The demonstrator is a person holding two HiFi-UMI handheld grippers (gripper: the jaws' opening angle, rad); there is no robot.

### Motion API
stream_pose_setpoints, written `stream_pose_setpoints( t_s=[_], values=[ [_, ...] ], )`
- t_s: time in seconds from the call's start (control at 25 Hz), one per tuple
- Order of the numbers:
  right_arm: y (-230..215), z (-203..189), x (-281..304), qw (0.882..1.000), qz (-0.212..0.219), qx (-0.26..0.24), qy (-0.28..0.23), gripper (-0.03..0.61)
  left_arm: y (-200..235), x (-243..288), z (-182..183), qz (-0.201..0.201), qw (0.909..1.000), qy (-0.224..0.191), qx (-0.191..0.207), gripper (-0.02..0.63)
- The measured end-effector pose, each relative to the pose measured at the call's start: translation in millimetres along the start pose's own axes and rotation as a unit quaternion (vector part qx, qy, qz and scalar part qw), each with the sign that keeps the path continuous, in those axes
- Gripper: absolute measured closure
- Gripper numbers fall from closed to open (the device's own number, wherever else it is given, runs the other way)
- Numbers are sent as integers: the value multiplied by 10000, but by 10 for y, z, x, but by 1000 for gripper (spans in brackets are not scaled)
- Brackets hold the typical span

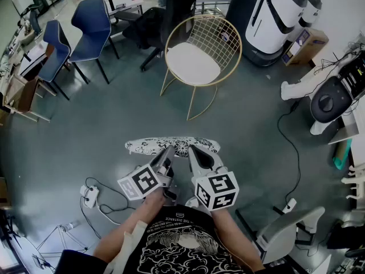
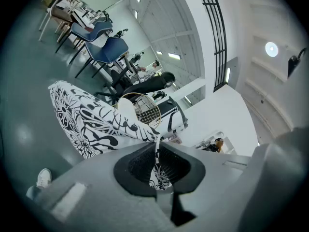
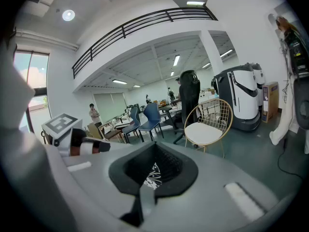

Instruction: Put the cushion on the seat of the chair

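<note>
- Head view: we see the cushion [image 1: 171, 146], black-and-white patterned, stretched out sideways in front of the person, at the tips of both grippers.
- It is over the grey floor [image 1: 85, 130], not on the chair.
- The chair [image 1: 194, 61], gold wire with a white seat pad, stands well apart from the cushion, further from the person and facing them.
- Left gripper [image 1: 169, 151] is on the cushion's near edge. In the left gripper view its jaws are pinched tight on a fold of the patterned cloth, and the rest of the cushion spreads out to the left.
- Right gripper [image 1: 192, 151] is just beside the left one on the same edge. In the right gripper view we see patterned cloth caught between its pads, with the jaws closed on it.
- Both grippers tilt a little downward, with their marker cubes toward the person.
- Also around: two blue chairs [image 1: 91, 21] at far left, a white machine [image 1: 279, 10] behind the gold chair, and a power strip [image 1: 90, 196] on the floor near the person's left arm.
</note>
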State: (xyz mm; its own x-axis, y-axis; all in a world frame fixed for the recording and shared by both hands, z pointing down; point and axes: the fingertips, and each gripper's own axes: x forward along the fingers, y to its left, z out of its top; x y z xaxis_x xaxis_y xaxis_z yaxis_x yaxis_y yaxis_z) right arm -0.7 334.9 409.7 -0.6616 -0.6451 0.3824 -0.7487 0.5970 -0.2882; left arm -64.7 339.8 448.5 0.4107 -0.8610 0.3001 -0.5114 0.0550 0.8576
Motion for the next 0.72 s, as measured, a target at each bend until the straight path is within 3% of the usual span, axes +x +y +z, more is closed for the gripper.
stream_pose_setpoints(
  t_s=[0.72],
  values=[
    [100,246,764,9991,-426,-46,72,580,232,343,784,-468,9987,210,-81,592]
  ],
)
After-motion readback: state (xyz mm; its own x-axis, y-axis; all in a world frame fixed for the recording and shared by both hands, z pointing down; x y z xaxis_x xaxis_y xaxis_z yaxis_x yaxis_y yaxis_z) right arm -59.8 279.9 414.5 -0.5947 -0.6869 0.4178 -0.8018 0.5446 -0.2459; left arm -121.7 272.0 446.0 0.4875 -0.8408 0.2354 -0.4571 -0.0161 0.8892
